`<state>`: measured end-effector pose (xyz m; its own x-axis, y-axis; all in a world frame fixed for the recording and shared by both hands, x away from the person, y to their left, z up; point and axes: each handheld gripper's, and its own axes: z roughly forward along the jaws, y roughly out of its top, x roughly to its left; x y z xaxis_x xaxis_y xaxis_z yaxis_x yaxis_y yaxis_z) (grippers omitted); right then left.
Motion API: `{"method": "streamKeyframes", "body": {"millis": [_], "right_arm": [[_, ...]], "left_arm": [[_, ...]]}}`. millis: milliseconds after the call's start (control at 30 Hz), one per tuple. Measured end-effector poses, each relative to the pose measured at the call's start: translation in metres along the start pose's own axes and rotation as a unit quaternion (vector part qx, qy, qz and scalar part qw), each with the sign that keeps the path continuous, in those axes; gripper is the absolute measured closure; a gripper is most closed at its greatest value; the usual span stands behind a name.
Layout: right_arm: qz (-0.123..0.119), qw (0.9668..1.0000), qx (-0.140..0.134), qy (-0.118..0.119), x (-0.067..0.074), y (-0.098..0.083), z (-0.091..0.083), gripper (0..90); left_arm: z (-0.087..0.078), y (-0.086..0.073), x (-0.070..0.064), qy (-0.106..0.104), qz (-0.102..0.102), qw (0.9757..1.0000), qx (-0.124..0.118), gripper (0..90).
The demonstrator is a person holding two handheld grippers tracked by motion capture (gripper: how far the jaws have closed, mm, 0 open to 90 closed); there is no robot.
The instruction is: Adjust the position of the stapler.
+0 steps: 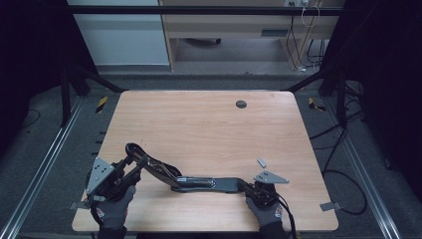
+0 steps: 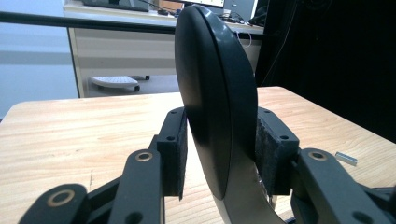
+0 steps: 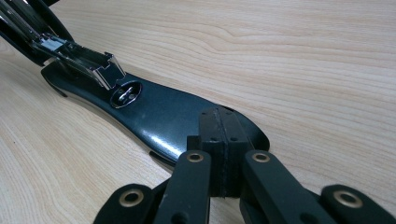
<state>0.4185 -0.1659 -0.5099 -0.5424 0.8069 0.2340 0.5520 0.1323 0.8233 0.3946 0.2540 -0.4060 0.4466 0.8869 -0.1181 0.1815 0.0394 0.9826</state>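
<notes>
The table (image 1: 209, 124) carries an opened stapler (image 1: 199, 183) at lower centre of the high view. It looks stiff, heavy, glossy and slippery; grip its edges. The left gripper (image 2: 219, 154) pinches the raised top arm. The right gripper (image 3: 224, 154), jaws pressed together, pins the base. 1 staple strip (image 1: 262, 162) lies nearby.

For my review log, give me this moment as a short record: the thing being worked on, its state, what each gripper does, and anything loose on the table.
thing: black stapler, swung open on the wooden table
base: lies flat, its front end under the right gripper
top arm: lifted up and to the left, its rounded end between the pads of the left gripper
left gripper: clamped on the top arm
right gripper: jaws shut, pressing down on the base
metal staple channel: exposed above the base
loose item: small strip of staples, right of centre
</notes>
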Motion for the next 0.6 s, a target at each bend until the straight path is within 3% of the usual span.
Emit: {"method": "streamKeyframes", "body": {"millis": [433,600], "right_arm": [[0.000,1.0000,0.000,0.000,0.000,0.000,0.000,90.0],[0.000,1.0000,0.000,0.000,0.000,0.000,0.000,90.0]], "left_arm": [[-0.004,-0.008,0.012,0.009,-0.025,0.9996,0.000,57.4],[-0.005,-0.009,0.011,0.009,-0.025,0.9997,-0.002,57.3]]}}
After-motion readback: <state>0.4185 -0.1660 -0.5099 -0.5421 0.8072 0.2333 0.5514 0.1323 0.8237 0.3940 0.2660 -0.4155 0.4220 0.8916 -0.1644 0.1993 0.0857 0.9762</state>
